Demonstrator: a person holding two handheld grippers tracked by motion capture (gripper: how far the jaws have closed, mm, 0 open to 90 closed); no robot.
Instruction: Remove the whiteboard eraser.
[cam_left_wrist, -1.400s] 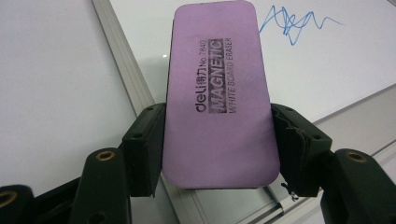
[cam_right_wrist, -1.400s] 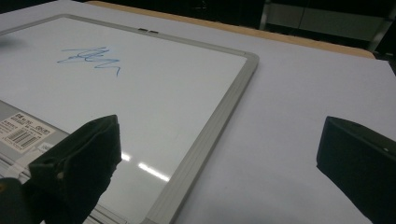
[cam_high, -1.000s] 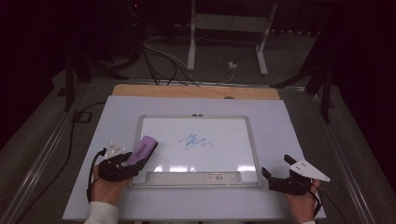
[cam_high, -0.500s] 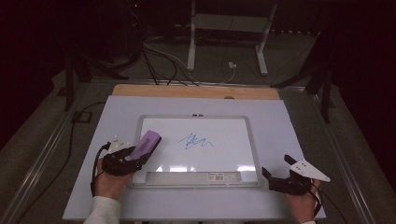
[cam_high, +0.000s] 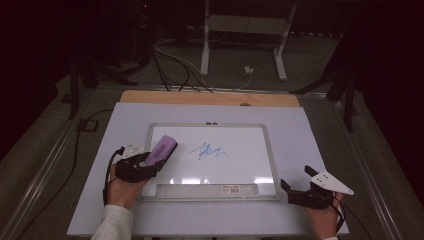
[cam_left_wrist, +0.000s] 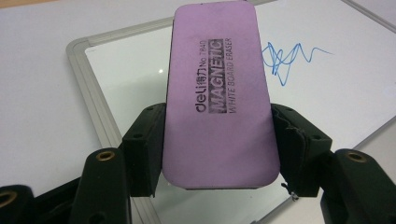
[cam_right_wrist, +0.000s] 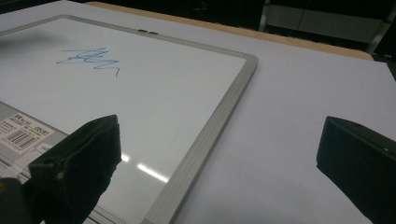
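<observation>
A purple magnetic whiteboard eraser (cam_left_wrist: 218, 93) is clamped between the jaws of my left gripper (cam_high: 150, 165), held over the left part of the whiteboard (cam_high: 235, 165). In the high view the eraser (cam_high: 161, 150) points up and right toward a blue scribble (cam_high: 210, 151) near the board's middle; the same scribble (cam_left_wrist: 285, 58) lies beyond the eraser in the left gripper view. My right gripper (cam_high: 300, 185) rests on the table by the board's lower right corner, its jaws wide apart with nothing between them. The scribble (cam_right_wrist: 91, 58) and the board's grey frame (cam_right_wrist: 210, 140) also lie ahead of it.
The whiteboard lies on a white table sheet (cam_high: 310, 130) with a wooden strip (cam_high: 210, 98) along the far edge. Cables (cam_high: 170, 65) and a metal stand (cam_high: 240, 35) sit on the dark floor beyond. A label strip (cam_high: 235, 189) runs along the board's near edge.
My left gripper has carried the eraser a little to the right and up, further over the board. The right gripper has stayed where it was.
</observation>
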